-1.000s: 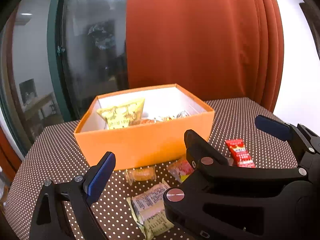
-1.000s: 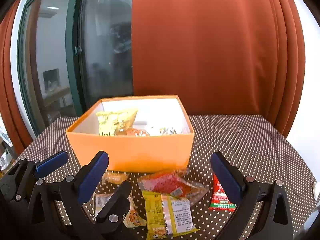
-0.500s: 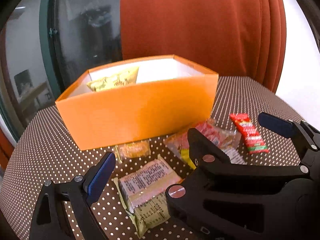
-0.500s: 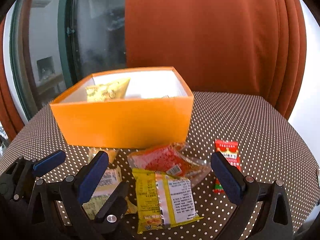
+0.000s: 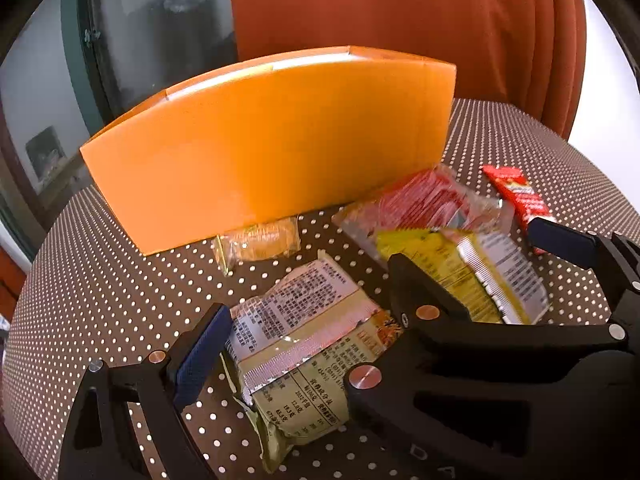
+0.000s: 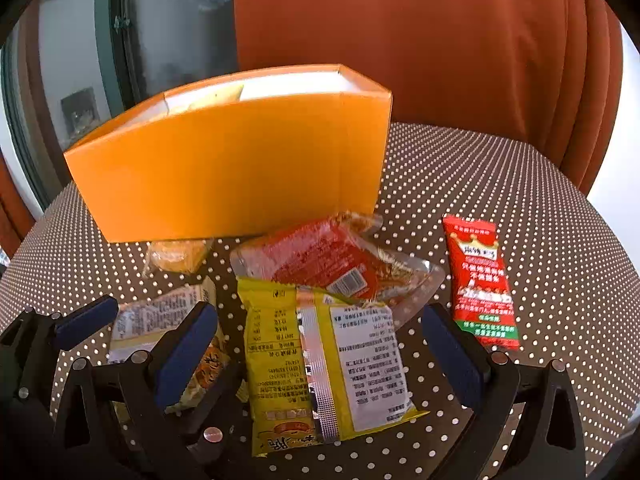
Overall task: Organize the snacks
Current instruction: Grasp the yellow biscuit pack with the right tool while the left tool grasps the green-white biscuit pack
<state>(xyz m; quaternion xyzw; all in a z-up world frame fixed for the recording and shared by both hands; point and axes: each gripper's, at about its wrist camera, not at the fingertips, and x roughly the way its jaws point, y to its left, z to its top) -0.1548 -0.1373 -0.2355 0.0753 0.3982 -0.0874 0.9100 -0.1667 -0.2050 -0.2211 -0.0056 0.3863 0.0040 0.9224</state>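
I see home, probably living room: rust-orange curtain, glass door, polka-dot tablecloth, snack box.

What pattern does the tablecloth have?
Small white dots on dark brown tablecloth, clearest in the right wrist view.

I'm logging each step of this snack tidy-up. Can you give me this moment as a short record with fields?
container: orange box at the back of the dotted tablecloth
loose snacks: yellow packet, clear red packet, red sachet, beige packet, small orange packet
left tongs: open, over the beige packet
right tongs: open, straddling the yellow packet
held: nothing
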